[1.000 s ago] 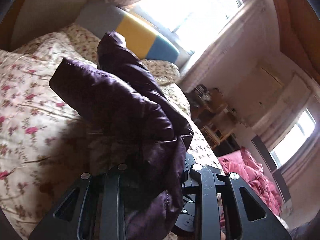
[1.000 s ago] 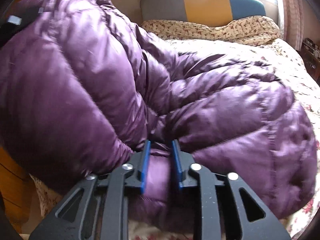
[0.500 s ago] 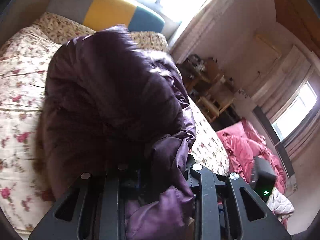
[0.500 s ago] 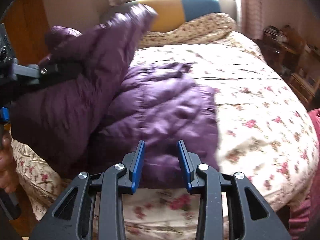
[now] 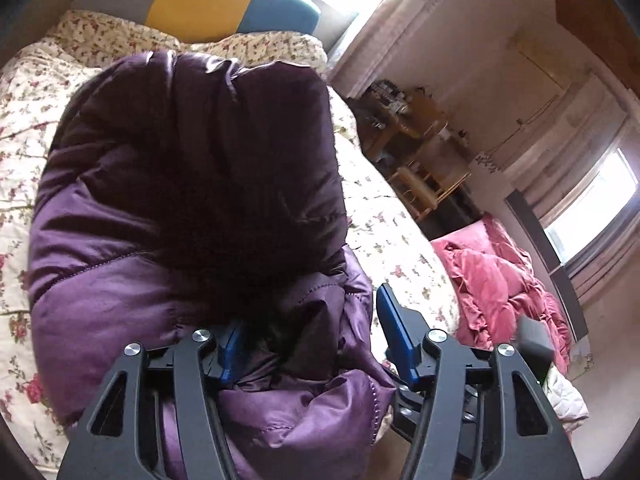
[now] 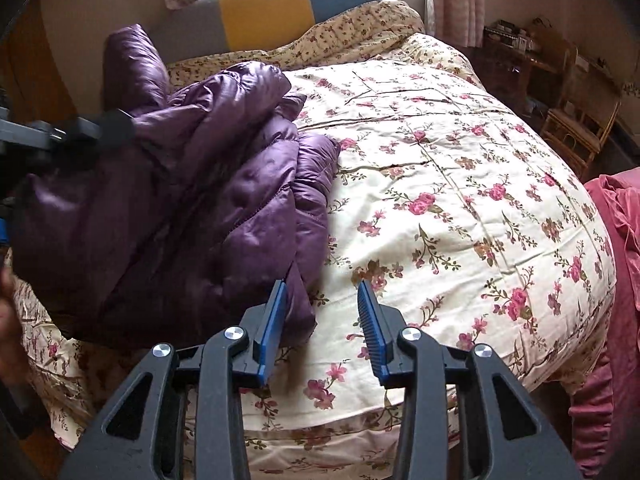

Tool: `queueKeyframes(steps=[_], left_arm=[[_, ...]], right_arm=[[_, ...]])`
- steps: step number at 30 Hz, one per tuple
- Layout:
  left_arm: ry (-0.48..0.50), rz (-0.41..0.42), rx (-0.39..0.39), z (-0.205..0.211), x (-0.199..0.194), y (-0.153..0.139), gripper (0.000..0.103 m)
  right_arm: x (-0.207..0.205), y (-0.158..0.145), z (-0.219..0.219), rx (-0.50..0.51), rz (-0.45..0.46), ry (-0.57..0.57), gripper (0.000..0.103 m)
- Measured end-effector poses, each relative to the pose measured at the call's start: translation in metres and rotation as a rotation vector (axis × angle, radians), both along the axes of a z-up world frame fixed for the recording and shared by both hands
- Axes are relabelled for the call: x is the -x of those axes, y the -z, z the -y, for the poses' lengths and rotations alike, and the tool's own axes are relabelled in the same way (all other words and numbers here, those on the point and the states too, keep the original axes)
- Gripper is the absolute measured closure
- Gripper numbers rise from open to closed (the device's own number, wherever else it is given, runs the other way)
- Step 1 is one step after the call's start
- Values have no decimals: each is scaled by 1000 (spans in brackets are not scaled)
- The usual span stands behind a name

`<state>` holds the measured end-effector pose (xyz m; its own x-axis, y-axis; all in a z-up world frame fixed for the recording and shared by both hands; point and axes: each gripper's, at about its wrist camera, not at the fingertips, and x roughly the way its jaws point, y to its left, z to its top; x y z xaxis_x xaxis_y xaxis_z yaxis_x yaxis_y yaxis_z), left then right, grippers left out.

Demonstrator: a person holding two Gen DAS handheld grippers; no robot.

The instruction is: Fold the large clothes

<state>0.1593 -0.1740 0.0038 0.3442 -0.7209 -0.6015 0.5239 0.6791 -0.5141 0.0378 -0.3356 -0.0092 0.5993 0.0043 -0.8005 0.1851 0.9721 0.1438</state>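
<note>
A purple quilted down jacket [image 5: 180, 184] lies bunched on the floral bedspread [image 6: 460, 184]; in the right wrist view the jacket [image 6: 192, 200] sits at the left side of the bed. My left gripper [image 5: 308, 320] is open, its jaws spread wide with jacket fabric lying loose between them. It also shows in the right wrist view [image 6: 80, 136] at the jacket's left edge. My right gripper [image 6: 322, 300] is open and empty, just right of the jacket's near corner, above the bedspread.
A grey, yellow and teal headboard [image 6: 280, 4] stands at the far end of the bed. Wooden chairs and shelves [image 6: 568, 92] stand right of the bed. A red blanket [image 5: 500, 280] lies heaped on the floor at the right.
Both grippers have let go of the jacket and opened. The jacket dropped onto the bed in a folded heap, and my right gripper drew back toward the bed's near edge.
</note>
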Motion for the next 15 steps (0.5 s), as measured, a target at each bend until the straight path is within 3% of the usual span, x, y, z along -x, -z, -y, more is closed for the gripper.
queueKeyframes(steps=[6,15], left_arm=[[5,18,90,-31,11,-26,31],[-31,102,231,-94,31,-69,27]], right_arm=[[-3,0,-7,15,-5,0,66],[-2,-3,-12,37,-7,3,66]])
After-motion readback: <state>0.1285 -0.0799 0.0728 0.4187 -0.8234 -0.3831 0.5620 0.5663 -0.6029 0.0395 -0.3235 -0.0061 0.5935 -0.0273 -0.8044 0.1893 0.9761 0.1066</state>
